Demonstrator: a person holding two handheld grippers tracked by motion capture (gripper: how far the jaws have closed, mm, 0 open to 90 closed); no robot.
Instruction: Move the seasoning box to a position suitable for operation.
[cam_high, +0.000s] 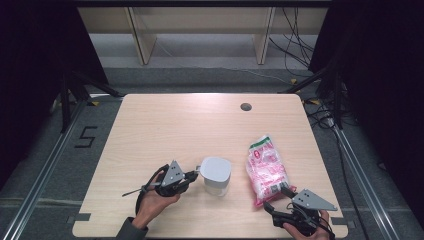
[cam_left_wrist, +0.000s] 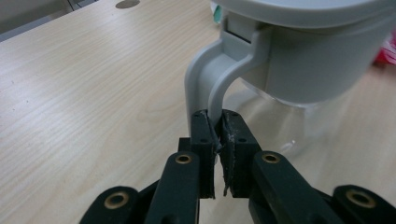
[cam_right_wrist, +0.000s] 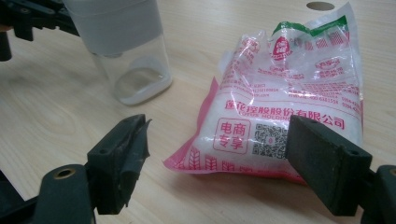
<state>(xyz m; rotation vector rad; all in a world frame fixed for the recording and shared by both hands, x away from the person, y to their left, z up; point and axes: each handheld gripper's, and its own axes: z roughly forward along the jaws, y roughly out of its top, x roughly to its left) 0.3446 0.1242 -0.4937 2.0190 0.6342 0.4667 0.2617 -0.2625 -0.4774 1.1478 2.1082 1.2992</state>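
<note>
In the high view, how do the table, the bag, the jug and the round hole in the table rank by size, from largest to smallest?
1. table
2. bag
3. jug, a little smaller than the bag, seen from above
4. hole

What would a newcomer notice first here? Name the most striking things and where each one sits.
The pink-and-white printed bag stands out, lying on the near right of the wooden table, with the open right gripper at its near end. Left of it stands a clear jug with a grey lid, and the left gripper is shut on the jug's grey handle.
</note>
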